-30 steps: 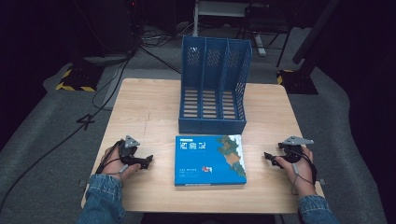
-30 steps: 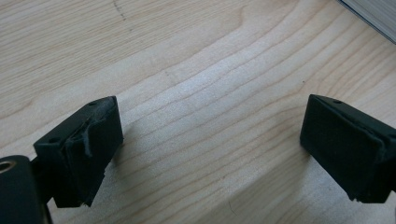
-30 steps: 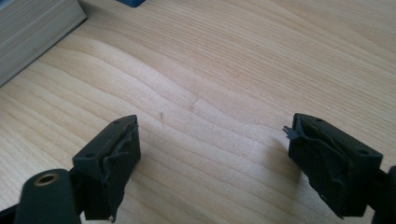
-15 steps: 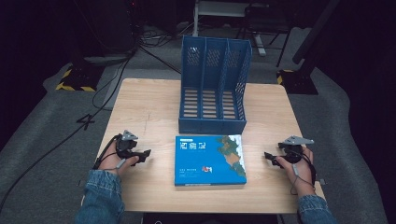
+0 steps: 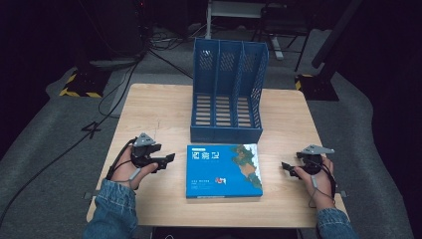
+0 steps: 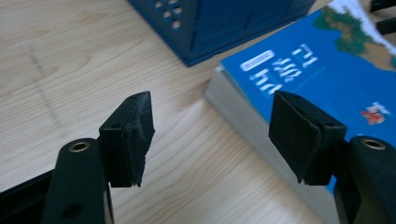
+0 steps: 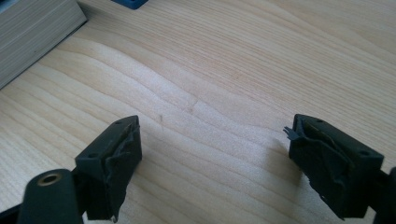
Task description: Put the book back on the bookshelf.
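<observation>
Looking down from the high view, you have the book [image 5: 223, 171] lying flat at the lower centre of the frame, on the table [image 5: 159, 112], with the blue file rack [image 5: 227, 94] just above it and close to its top edge. Your left gripper [image 5: 168, 159] sits at the lower left, near the book's left edge and pointing toward it; your right gripper [image 5: 286, 167] sits at the lower right, a little further from the right edge. So the left hand looks the nearer one for the coming reach.

In the left gripper view, the book [image 6: 299, 84] lies ahead and to the upper right of the frame, its pale page edge facing your left gripper [image 6: 212, 135], whose jaws stand wide and hold nothing. In the right gripper view, a corner of the book [image 7: 32, 32] shows at the upper left, and your right gripper [image 7: 212, 149] is likewise spread wide and empty.

The book's long axis runs top to bottom in the high view, toward the rack, title end uppermost. Both side edges are free to approach.
</observation>
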Available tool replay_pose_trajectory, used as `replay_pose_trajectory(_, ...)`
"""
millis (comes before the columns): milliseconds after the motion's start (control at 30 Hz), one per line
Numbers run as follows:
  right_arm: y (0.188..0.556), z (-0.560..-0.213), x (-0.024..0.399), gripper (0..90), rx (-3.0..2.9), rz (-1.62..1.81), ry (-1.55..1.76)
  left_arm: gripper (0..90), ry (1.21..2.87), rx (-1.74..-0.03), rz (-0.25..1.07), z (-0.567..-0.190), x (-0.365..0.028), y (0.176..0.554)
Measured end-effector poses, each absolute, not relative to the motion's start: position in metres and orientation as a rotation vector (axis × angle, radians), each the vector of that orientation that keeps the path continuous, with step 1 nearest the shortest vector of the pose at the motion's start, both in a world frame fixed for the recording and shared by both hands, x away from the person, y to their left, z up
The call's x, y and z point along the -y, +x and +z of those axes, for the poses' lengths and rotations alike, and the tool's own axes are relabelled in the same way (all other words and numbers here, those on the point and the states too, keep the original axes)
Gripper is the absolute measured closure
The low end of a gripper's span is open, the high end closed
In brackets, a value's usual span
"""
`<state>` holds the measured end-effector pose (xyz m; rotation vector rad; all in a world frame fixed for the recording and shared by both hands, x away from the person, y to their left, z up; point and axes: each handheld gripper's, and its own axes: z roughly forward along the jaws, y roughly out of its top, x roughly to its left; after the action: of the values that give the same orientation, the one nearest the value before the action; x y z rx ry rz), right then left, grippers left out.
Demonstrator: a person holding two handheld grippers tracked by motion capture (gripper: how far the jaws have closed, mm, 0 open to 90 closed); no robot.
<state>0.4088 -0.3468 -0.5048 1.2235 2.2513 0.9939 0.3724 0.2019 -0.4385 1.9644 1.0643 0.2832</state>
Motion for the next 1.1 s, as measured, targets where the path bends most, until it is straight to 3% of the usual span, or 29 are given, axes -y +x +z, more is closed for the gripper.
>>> replay_pose_trajectory(467,0.41,-0.505,0.345,17.4,-2.254,0.995,1.22,31.4,2.027,-0.862,0.127,-0.445,-0.148,0.361)
replay_pose_trajectory(667,0.41,-0.505,0.345,17.4,-2.254,0.996,1.222,29.3,2.072,-0.973,0.18,-0.459,-0.142,0.366)
replay_pose_trajectory(1100,0.41,-0.505,0.345,17.3,-2.259,0.996,1.215,27.0,2.061,-1.06,0.061,-0.484,-0.142,0.374)
